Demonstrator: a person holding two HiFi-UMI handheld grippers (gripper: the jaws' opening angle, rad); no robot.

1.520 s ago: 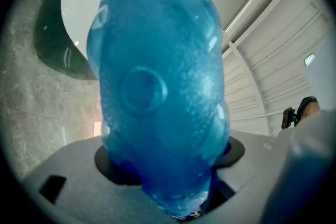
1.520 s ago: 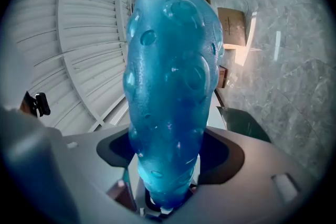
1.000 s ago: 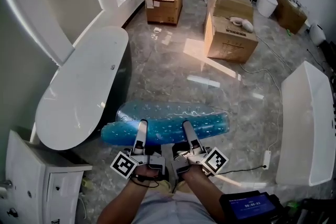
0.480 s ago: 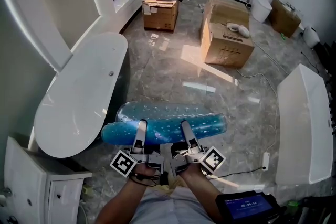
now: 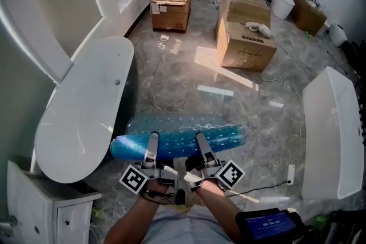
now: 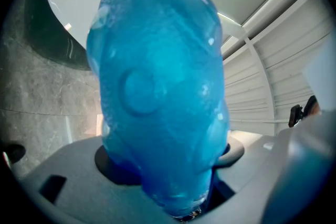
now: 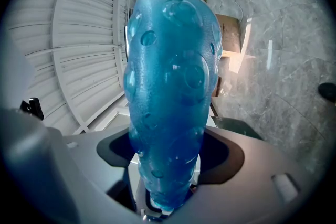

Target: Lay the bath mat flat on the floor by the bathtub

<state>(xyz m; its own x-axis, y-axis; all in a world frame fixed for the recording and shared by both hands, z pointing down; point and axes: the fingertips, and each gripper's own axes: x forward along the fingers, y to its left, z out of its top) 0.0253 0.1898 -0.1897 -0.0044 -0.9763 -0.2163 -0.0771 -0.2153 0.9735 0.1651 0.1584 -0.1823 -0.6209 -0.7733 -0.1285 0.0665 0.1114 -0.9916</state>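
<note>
Beside the white bathtub [image 5: 80, 117], the bunched blue bath mat [image 5: 180, 137] was held above the floor [image 5: 171, 83], clamped in the jaws of the left gripper [image 5: 152, 140] and right gripper [image 5: 201, 140]; spreading and laying flat were judged undone

Translucent blue, bump-dotted bath mat [image 5: 183, 135]; white bathtub [image 5: 80, 117]; grey floor [image 5: 171, 83], seemingly marbled.

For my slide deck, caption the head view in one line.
The left gripper and right gripper hold the rolled-up blue bath mat beside the bathtub.
</note>
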